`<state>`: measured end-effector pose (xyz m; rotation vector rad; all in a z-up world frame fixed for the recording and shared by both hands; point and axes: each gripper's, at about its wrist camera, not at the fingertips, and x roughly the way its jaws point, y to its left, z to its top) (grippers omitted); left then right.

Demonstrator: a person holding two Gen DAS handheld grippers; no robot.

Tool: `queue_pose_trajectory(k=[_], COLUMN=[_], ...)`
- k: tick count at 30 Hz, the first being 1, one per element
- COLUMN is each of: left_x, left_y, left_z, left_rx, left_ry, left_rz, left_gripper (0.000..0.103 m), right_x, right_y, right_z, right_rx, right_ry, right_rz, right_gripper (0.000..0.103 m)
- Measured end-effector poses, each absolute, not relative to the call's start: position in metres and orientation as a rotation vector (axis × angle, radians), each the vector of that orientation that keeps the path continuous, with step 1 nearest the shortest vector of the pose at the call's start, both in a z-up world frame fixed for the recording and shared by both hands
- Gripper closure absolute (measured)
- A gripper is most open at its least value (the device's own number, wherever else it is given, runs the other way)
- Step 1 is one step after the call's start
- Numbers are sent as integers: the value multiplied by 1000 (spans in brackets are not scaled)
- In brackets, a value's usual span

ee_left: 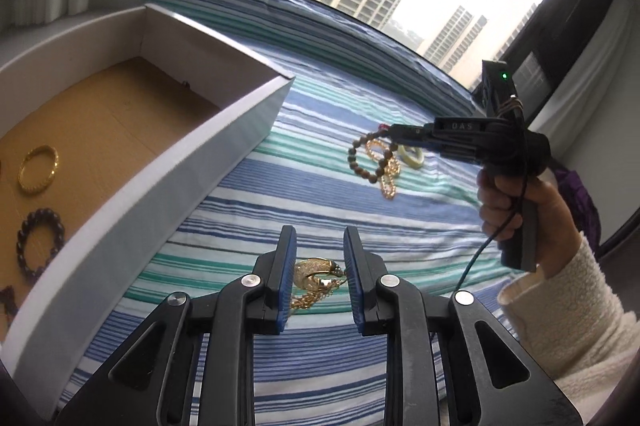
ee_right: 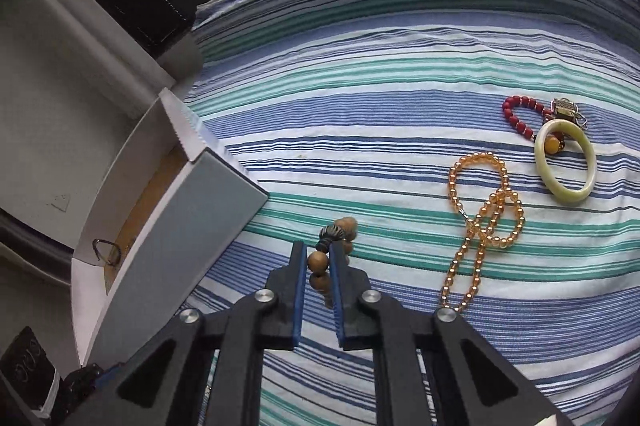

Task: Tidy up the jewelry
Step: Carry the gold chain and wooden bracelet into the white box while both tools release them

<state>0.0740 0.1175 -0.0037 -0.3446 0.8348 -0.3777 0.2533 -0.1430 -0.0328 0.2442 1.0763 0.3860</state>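
My right gripper [ee_right: 318,252] is shut on a brown wooden bead bracelet [ee_right: 318,260] and holds it above the striped bedspread; in the left wrist view the bracelet [ee_left: 362,159] hangs from that gripper [ee_left: 390,131]. My left gripper [ee_left: 318,238] is open, low over a gold chain piece [ee_left: 314,276] that lies between its jaws on the bedspread. A white box [ee_left: 224,141] with a brown floor stands at the left and holds a gold bangle [ee_left: 38,169] and a dark bead bracelet [ee_left: 40,242]. The box also shows in the right wrist view [ee_right: 188,226].
On the bedspread [ee_right: 400,65] at the right lie an amber bead strand [ee_right: 486,222], a pale jade bangle [ee_right: 566,161] and a red bead bracelet [ee_right: 518,113] with a metal clasp. A window with tower blocks runs along the far side.
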Motion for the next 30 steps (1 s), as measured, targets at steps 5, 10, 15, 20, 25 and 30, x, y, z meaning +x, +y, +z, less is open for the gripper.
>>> queue_pose_trajectory(k=[5, 10, 15, 20, 25, 30], left_x=[71, 71, 81, 106, 154, 195], left_y=[129, 148, 175, 207, 231, 245], left_z=[31, 63, 98, 118, 98, 46], left_rx=[-350, -361, -338, -321, -324, -276], left_ry=[795, 762, 701, 646, 671, 758], left_rz=[-358, -323, -234, -139, -69, 55], left_gripper=[80, 80, 80, 80, 80, 79], right_x=[225, 207, 203, 220, 246, 276], right_y=[-135, -119, -88, -37, 20, 71], right_z=[11, 49, 83, 105, 100, 60], right_rx=[196, 156, 143, 97, 49, -20], right_ry=[1004, 942, 890, 846, 847, 903], right_rz=[483, 564, 661, 746, 802, 802], right_gripper=[91, 91, 91, 91, 91, 91])
